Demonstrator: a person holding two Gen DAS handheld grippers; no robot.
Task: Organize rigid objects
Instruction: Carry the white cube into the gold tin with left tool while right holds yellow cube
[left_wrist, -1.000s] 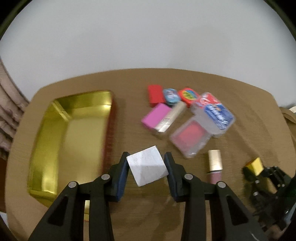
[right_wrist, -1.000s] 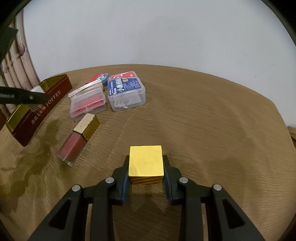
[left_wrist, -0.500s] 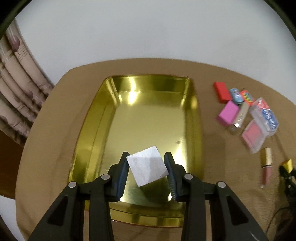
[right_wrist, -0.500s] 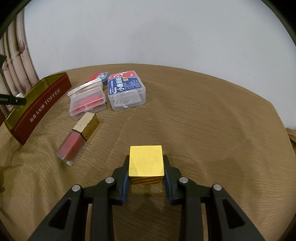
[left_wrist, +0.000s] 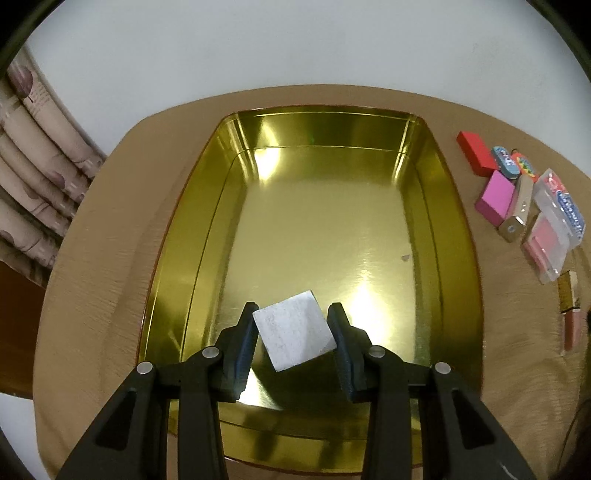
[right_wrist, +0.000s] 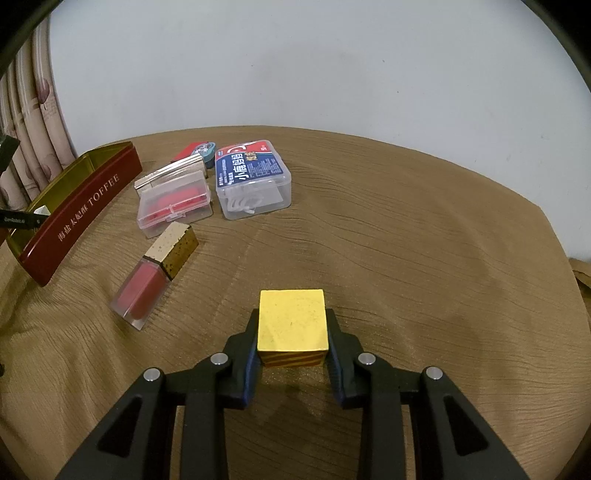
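Left wrist view: we are clamping the left gripper (left_wrist: 294, 334) on a white cube (left_wrist: 294, 329) over the gold tin (left_wrist: 458, 236), the right gripper (right_wrist: 291, 334) gripping a yellow cube (right_wrist: 291, 319).

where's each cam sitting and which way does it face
Left wrist: on the left hand-held gripper, looking steeply down into the gold tin; its two fingers clamp a white cube.
Right wrist: on the right hand-held gripper, looking forward and down across the cloth-covered table; its fingers clamp a yellow cube.
Shared: the tin, the lip gloss and the clear boxes.
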